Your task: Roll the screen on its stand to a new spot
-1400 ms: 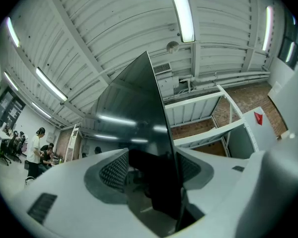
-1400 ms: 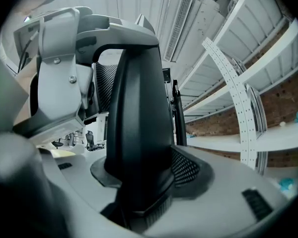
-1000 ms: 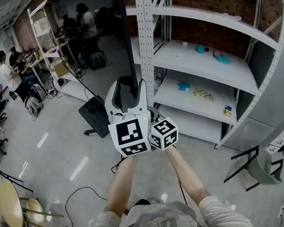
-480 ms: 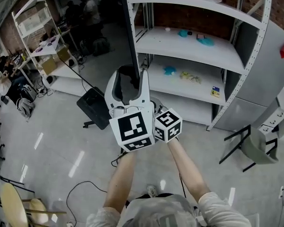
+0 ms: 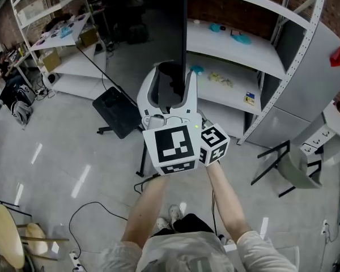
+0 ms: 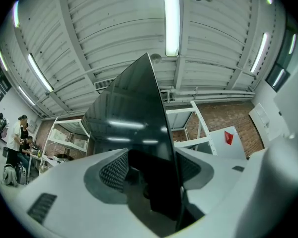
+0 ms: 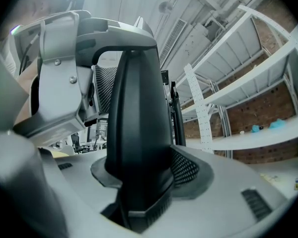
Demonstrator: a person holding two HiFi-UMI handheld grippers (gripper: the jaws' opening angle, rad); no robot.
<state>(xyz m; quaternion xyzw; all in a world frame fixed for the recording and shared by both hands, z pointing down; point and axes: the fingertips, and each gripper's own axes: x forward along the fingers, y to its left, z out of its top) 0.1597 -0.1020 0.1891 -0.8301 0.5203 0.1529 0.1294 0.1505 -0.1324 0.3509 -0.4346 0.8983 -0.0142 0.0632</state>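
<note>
The black screen [image 5: 181, 27] stands edge-on in the head view, rising from between the white jaws of my left gripper [image 5: 171, 81]. In the left gripper view that dark panel [image 6: 134, 118] runs between the mesh pads, and the left gripper [image 6: 151, 170] is shut on its edge. My right gripper's marker cube [image 5: 214, 145] sits just right of the left one; its jaws are hidden there. In the right gripper view the right gripper [image 7: 139, 172] is shut on the stand's black column [image 7: 139, 113]. A black flat part [image 5: 116, 120] lies low at the left, by the floor.
A white shelving rack [image 5: 255, 50] with small teal items stands close ahead on the right, a grey cabinet [image 5: 311, 84] beside it. A grey chair [image 5: 297, 171] is at the right. Another rack [image 5: 62, 33] is at the left. Cables [image 5: 96, 220] trail on the floor.
The grippers and the screen have shifted right and nearer the shelving rack. The rack's upright no longer stands in front of them. Both grips look unchanged.
</note>
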